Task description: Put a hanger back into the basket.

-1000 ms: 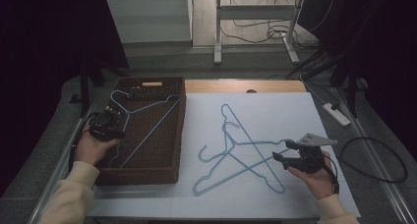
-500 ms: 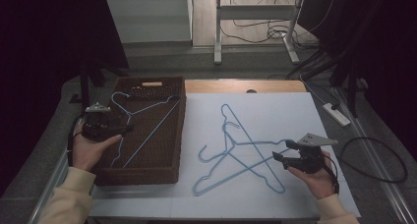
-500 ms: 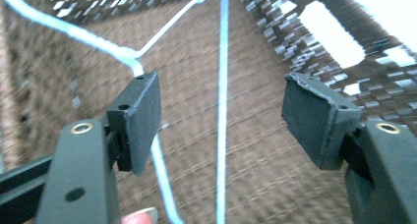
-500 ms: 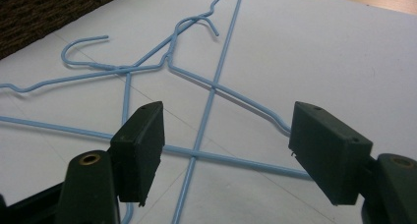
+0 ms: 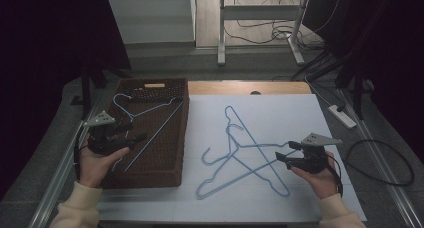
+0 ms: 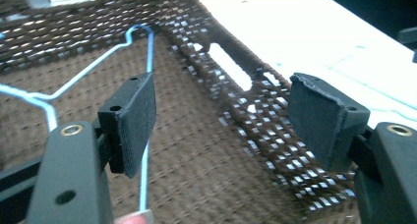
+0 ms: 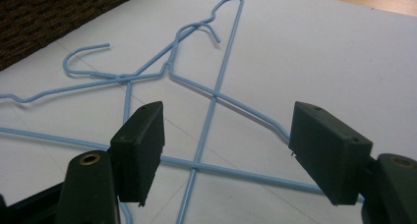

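Note:
A brown wicker basket (image 5: 172,153) stands at the left, with a blue wire hanger (image 5: 150,107) lying in it. My left gripper (image 5: 136,136) hovers over the basket's near left part. Its jaws have just been opening and stand open, with nothing between the pads. In the left gripper view the hanger wire (image 6: 147,52) runs behind the left pad of that gripper (image 6: 226,106), above the basket floor (image 6: 196,175). Two more blue hangers (image 5: 240,155) lie crossed on the white sheet (image 5: 280,113). My right gripper (image 5: 281,155) is open just over their right ends (image 7: 216,94), jaws (image 7: 226,130) empty.
The white sheet covers most of the table; a wooden strip (image 5: 235,87) shows at its far edge. A white power strip (image 5: 342,115) and a looped black cable (image 5: 390,163) lie to the right. Metal desk legs (image 5: 221,33) stand beyond the table.
The left jaws have opened and the left hand has shifted slightly toward the person. The hanger stays in the basket. The right hand has not moved.

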`<control>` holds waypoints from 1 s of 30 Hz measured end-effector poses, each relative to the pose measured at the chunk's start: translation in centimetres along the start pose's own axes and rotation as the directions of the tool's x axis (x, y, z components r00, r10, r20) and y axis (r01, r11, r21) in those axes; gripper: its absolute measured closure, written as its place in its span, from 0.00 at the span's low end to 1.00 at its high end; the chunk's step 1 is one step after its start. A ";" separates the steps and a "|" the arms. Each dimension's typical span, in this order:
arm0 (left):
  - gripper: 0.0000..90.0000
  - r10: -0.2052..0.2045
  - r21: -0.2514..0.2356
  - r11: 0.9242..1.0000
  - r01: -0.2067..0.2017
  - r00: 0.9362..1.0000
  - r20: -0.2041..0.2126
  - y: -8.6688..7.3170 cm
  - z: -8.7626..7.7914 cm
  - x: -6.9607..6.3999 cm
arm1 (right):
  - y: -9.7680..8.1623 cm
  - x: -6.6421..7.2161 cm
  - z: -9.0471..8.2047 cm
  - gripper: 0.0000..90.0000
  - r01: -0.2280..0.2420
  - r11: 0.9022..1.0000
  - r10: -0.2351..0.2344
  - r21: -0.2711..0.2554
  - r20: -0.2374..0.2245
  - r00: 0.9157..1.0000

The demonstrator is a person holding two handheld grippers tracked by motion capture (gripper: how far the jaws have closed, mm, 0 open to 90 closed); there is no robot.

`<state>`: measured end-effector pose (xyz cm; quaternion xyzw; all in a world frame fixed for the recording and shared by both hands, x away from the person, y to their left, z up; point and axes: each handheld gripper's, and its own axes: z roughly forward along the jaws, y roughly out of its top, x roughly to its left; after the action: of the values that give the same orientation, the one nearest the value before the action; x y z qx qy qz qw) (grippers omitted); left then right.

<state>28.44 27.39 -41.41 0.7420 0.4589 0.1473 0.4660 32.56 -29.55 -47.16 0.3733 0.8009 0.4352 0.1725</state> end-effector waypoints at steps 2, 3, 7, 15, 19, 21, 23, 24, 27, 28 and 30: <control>0.31 0.006 -0.006 1.000 -0.006 1.000 0.007 -0.1 0.1 -0.5 | 0.1 0.0 0.0 0.33 -0.001 1.000 0.001 -0.001 0.000 1.000; 0.31 0.011 -0.010 1.000 -0.011 1.000 0.010 -0.1 0.1 -0.8 | 0.1 0.0 0.0 0.33 0.002 1.000 -0.002 -0.001 0.002 1.000; 0.31 0.030 -0.015 0.999 -0.029 0.999 0.033 -0.2 0.5 -1.7 | 0.0 0.1 0.1 0.33 0.008 1.000 -0.008 0.008 0.007 1.000; 0.31 0.043 -0.022 0.999 -0.042 0.998 0.043 -0.4 1.0 -2.7 | -0.4 0.6 -0.2 0.33 0.026 0.999 -0.026 0.019 0.012 1.000; 0.30 0.054 -0.022 0.998 -0.053 0.997 0.061 -0.5 1.4 -3.5 | -0.5 0.7 -0.3 0.33 0.030 0.999 -0.030 0.020 0.011 0.999; 0.31 0.059 -0.026 0.998 -0.057 0.996 0.065 -0.6 1.6 -3.8 | -0.5 0.7 -0.3 0.33 0.026 0.999 -0.026 0.018 0.011 1.000; 0.31 0.062 -0.029 0.998 -0.060 0.995 0.075 -0.7 1.7 -4.2 | -0.6 0.8 -0.4 0.33 0.026 1.000 -0.026 0.018 0.011 1.000; 0.31 0.066 -0.028 0.998 -0.064 0.995 0.080 -0.7 1.8 -4.4 | -0.6 0.8 -0.4 0.33 0.025 1.000 -0.025 0.018 0.012 1.000; 0.31 0.073 -0.025 0.997 -0.071 0.994 0.087 -0.8 2.2 -4.9 | -0.6 0.8 -0.6 0.33 0.026 1.000 -0.027 0.017 0.014 1.000; 0.31 0.076 -0.024 0.997 -0.074 0.993 0.086 -0.9 2.3 -5.0 | -0.6 0.9 -0.6 0.33 0.027 1.000 -0.027 0.015 0.015 1.000; 0.31 0.081 -0.024 0.997 -0.080 0.993 0.084 -1.0 2.5 -5.2 | -0.6 0.9 -0.7 0.33 0.027 1.000 -0.027 0.014 0.015 1.000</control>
<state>26.70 21.88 -42.39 0.7607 0.4069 0.1390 0.4862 31.24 -29.46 -47.24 0.3670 0.8076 0.4244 0.1816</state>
